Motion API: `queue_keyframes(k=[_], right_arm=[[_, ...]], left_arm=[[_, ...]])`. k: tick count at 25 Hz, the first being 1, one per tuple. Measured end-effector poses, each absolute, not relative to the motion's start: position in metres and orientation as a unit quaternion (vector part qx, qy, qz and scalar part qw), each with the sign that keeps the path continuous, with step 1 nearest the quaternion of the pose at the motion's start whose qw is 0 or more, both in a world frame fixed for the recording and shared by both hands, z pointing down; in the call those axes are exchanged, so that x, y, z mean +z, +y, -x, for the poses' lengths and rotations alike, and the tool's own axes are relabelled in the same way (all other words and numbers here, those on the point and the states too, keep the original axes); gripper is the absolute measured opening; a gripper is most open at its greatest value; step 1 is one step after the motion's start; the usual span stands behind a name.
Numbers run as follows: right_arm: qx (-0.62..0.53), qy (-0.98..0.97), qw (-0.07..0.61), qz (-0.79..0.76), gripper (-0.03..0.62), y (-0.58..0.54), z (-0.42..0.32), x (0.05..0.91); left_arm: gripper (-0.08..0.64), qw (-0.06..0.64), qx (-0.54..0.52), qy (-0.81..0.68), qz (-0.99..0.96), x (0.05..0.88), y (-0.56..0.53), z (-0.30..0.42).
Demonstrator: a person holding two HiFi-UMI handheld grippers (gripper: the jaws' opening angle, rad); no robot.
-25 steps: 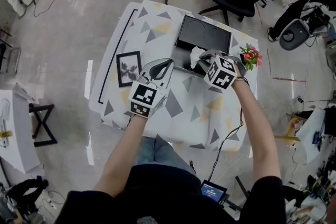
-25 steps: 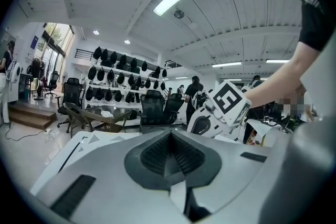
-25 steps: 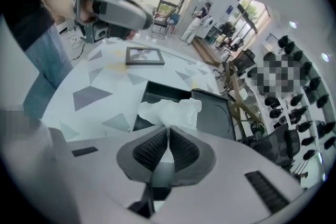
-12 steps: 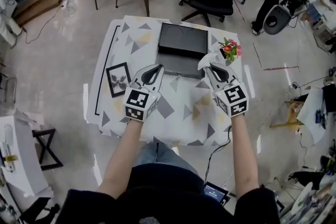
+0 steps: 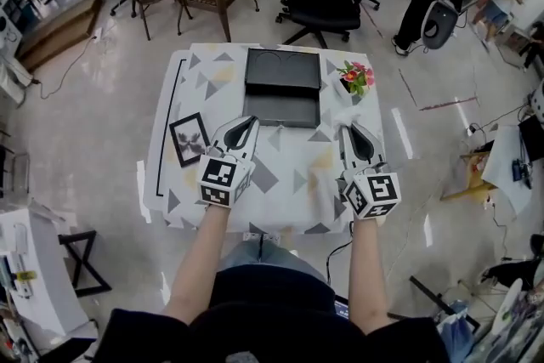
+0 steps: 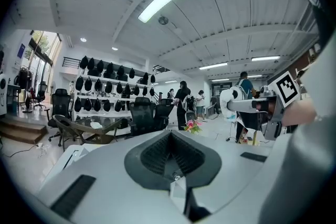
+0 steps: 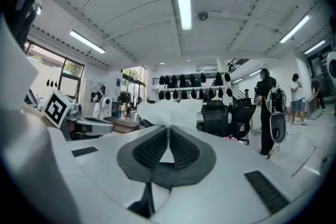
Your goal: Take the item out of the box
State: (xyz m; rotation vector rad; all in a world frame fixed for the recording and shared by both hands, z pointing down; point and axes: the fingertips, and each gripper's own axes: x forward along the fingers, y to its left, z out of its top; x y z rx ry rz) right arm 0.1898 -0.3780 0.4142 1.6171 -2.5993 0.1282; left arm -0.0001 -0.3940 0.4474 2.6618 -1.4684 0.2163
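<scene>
1. The table (image 5: 174,183) fills the middle of the head view.
2. The black box (image 5: 282,89) lies open at the table's 12 o'clock edge.
3. The left gripper (image 5: 247,122) is at the box's 7 o'clock, jaws together and empty.
4. The right gripper (image 5: 351,132) is at the box's 5 o'clock, jaws pinched on a white tissue (image 7: 170,112) outside the box.
</scene>
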Motion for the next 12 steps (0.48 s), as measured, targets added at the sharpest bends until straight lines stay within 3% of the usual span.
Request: queue_keyframes(k=[12], right_arm=[[0.07, -0.807, -0.004, -0.586, 0.017, -0.328, -0.201, 0.434]], left_arm=[[0.02, 0.022, 0.054, -0.482, -0.874, 0.44, -0.366, 0.004]])
